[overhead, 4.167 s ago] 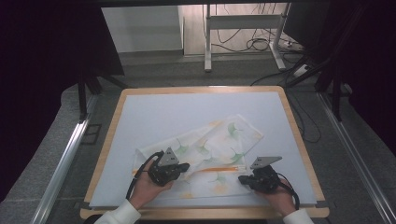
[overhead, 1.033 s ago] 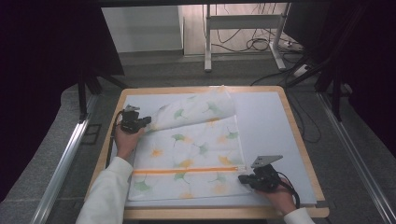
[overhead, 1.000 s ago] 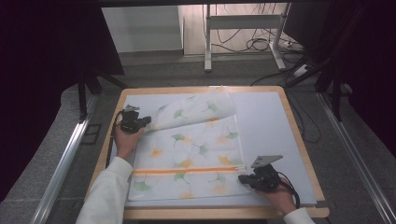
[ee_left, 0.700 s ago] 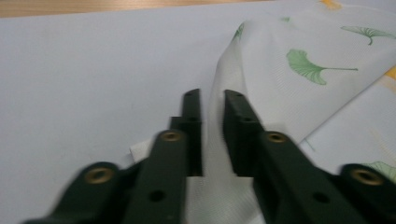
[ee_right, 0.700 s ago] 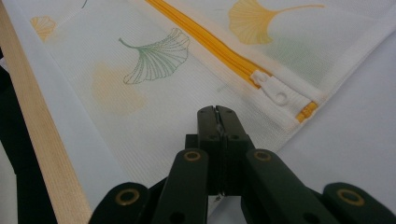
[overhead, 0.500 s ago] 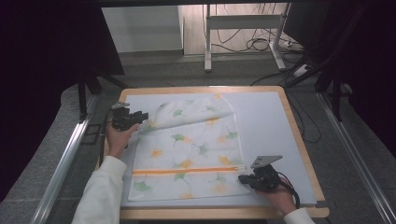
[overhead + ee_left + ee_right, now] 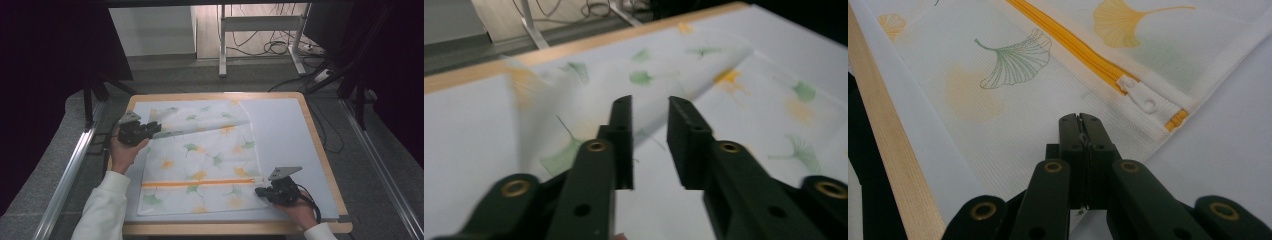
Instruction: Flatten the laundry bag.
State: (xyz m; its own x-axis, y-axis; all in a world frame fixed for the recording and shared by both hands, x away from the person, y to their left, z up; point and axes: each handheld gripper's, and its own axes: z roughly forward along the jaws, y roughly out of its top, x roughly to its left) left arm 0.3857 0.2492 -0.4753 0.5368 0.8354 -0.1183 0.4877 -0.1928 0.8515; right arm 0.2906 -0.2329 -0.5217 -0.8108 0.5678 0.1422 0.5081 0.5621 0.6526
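1. Mesh laundry bag (image 7: 200, 165), white with ginkgo-leaf print: lying flat across left and centre of table top, far edge folded over toward the left corner.
2. Orange zipper (image 7: 200, 183) across the near part, white pull (image 7: 1143, 97) at the right end.
3. Right gripper (image 7: 261, 192): clamped on the bag's near right corner, just below the zipper end.
4. Left gripper (image 7: 156, 128): above the far left corner, jaws parted after just closing some, nothing between them, fabric blurred beyond.
5. Table (image 7: 300, 145): pale blue-grey top, light wood rim, right part bare.
6. Around: grey carpet floor (image 7: 380, 165), metal rails (image 7: 65, 175) both sides, dark curtains (image 7: 45, 75), white frame legs (image 7: 222, 40) and cables (image 7: 270, 47) beyond.
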